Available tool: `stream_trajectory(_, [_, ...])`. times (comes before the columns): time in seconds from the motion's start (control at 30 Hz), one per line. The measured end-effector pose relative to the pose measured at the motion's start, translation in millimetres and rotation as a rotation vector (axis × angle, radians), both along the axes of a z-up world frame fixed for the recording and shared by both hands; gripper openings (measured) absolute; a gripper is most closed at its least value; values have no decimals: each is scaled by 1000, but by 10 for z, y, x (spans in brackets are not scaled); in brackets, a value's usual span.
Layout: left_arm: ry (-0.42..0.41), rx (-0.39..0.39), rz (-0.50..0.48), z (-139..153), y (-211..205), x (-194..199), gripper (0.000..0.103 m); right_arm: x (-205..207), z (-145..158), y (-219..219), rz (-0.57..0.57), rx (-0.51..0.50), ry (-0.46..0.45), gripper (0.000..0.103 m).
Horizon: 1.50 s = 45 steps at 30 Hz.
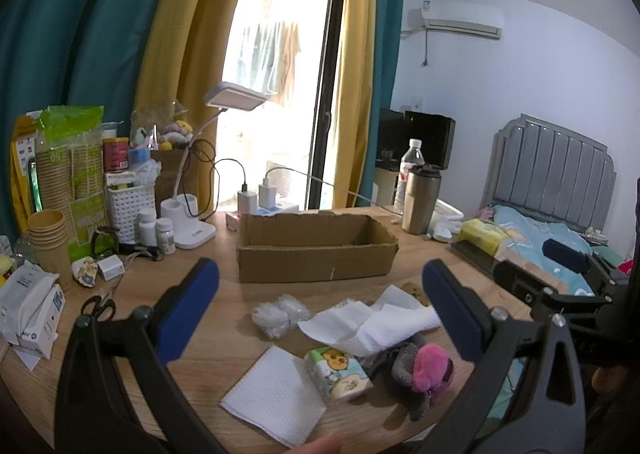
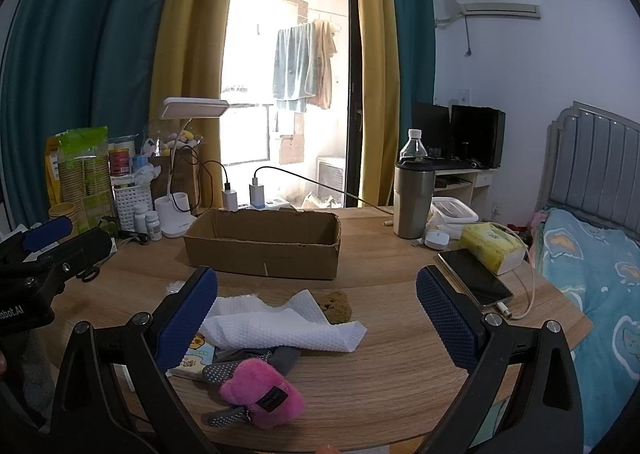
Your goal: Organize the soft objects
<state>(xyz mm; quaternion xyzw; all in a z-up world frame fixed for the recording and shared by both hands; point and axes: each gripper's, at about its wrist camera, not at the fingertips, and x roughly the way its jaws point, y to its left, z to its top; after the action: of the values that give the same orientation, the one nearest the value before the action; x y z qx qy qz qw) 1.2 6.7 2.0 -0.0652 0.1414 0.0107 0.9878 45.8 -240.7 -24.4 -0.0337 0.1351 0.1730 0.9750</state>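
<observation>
Left wrist view: the left claw (image 1: 320,294) gapes wide and empty above the counter (image 1: 208,286). The right claw (image 2: 316,294) is spread wide too, gripping nothing. Paper towels (image 2: 280,328), a tissue pack (image 1: 338,374) and a pink plush (image 2: 262,398) lie before the empty box (image 2: 264,240).
</observation>
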Motion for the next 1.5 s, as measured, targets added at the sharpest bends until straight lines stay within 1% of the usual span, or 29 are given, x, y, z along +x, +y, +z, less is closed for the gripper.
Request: stream_trajectory(1.5, [7, 1, -1, 8, -23, -40, 102, -2, 1, 24, 3, -3, 4, 101])
